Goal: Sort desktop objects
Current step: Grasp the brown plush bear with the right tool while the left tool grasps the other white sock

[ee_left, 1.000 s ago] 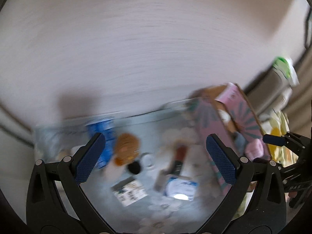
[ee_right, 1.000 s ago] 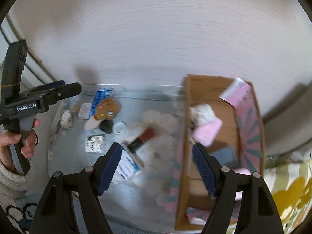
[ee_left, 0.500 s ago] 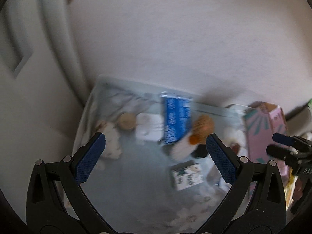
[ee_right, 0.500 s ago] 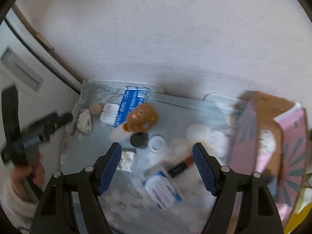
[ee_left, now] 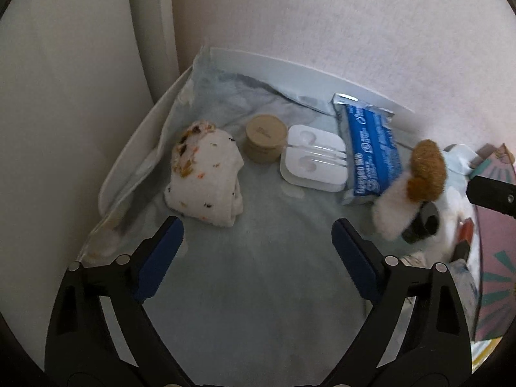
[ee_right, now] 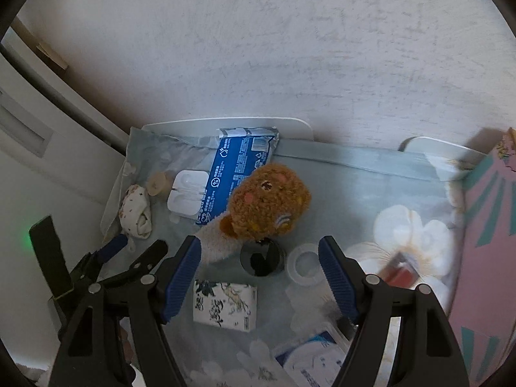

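Observation:
My left gripper (ee_left: 257,245) is open and empty above the table's left end, just short of a rolled spotted sock (ee_left: 206,175), a round tan tin (ee_left: 266,143), a white earphone case (ee_left: 313,158) and a blue wipes pack (ee_left: 371,148). My right gripper (ee_right: 259,264) is open and empty over a black cap (ee_right: 262,258) and a clear tape roll (ee_right: 303,265), below a brown plush toy (ee_right: 267,205). The left gripper (ee_right: 132,251) also shows at the right wrist view's lower left.
A pink patterned box (ee_right: 490,248) stands at the right. A floral tissue pack (ee_right: 224,306), a red lipstick (ee_right: 400,272) and a blue-white packet (ee_right: 316,361) lie on the flowered cloth (ee_right: 371,190). A wall runs behind the table.
Both grippers swung left and came lower and closer to the table. The left view went from the box to the sock, tin and earphone case. Both stayed open.

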Demonstrator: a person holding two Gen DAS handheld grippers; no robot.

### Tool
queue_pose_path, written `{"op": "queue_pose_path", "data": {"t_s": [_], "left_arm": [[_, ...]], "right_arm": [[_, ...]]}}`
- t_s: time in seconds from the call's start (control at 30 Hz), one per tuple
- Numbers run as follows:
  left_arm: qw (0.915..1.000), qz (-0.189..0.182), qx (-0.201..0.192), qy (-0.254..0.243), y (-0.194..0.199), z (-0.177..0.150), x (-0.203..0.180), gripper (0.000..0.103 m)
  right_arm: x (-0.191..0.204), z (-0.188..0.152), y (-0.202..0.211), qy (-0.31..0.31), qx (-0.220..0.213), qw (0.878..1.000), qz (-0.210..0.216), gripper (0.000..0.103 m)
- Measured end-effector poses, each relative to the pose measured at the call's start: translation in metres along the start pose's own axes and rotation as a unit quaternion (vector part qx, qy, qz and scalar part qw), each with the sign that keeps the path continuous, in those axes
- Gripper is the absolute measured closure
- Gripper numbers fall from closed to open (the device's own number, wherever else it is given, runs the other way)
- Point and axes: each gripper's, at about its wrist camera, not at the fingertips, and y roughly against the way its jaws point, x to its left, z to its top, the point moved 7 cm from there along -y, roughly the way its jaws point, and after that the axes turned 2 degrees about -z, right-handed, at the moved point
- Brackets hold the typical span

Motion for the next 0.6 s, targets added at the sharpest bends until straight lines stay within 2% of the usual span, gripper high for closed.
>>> {"op": "queue_pose_path", "data": {"t_s": [0.17, 0.47, 0.57, 0.6], "left_arm": [[0.9996, 0.023, -0.014, -0.001, -0.010, 0.010, 0.004, 0.012], [0.9992, 0.030, -0.011, 0.022, -0.022, 0.021, 0.013, 0.012], [0.9992, 0.029, -0.014, 0.023, -0.024, 0.026, 0.013, 0.012], [0.9992, 0.028, -0.016, 0.023, -0.025, 0.028, 0.012, 0.016]], "right_arm": [[-0.002, 0.002, -0.011, -0.004, 0.006, 1.000, -0.001, 0.032], [-0.003, 0.012, -0.027, -0.029, 0.011, 1.000, 0.001, 0.032], [-0.003, 0.016, -0.033, -0.044, 0.015, 0.999, 0.006, 0.042], [-0.004, 0.017, -0.036, -0.049, 0.017, 0.999, 0.008, 0.046]]}}
